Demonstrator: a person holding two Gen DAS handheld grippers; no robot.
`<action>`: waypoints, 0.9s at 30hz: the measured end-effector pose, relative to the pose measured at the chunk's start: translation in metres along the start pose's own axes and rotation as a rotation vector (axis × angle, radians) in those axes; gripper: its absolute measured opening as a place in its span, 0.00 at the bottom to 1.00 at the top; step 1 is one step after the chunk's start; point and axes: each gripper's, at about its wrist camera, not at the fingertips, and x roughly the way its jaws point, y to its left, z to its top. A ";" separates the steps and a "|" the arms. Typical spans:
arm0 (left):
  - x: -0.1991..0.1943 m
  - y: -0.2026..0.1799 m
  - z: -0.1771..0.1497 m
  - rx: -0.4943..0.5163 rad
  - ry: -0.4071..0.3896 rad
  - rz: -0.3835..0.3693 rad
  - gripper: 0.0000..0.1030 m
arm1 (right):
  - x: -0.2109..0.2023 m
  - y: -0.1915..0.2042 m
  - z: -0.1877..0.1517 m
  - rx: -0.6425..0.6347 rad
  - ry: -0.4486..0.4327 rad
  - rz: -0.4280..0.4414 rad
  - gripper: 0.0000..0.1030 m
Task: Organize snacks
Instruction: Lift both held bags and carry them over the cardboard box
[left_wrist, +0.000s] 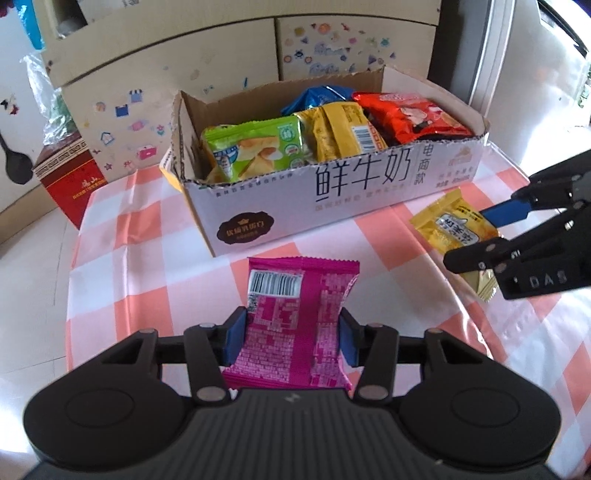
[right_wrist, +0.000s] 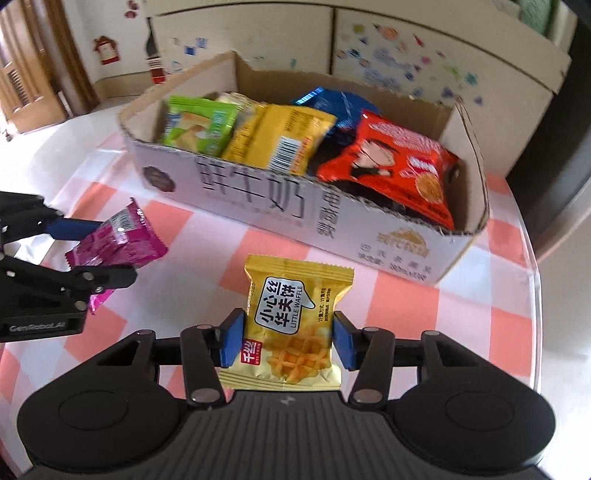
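Left gripper (left_wrist: 291, 338) pinching the pink packet (left_wrist: 295, 325) across its middle, jaws closed on both sides, barcode end pointing toward the cardboard box (left_wrist: 332, 184). Right gripper (right_wrist: 286, 341) doing the same with the yellow waffle packet (right_wrist: 291, 325), long axis running forward to the box. Both packets sitting just short of the box's front wall, over the checkered worktop (left_wrist: 147, 240). Box already holding 4 or so snacks, with a bit of room showing at its left end.
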 end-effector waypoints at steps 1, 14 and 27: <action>-0.001 -0.001 0.000 -0.009 0.000 0.004 0.48 | -0.001 0.002 0.000 -0.011 -0.004 0.007 0.55; -0.026 -0.001 -0.002 -0.100 -0.036 0.074 0.48 | -0.020 0.007 -0.004 -0.071 -0.042 0.029 0.55; -0.037 -0.001 0.000 -0.158 -0.075 0.082 0.48 | -0.028 0.017 -0.001 -0.097 -0.074 0.049 0.55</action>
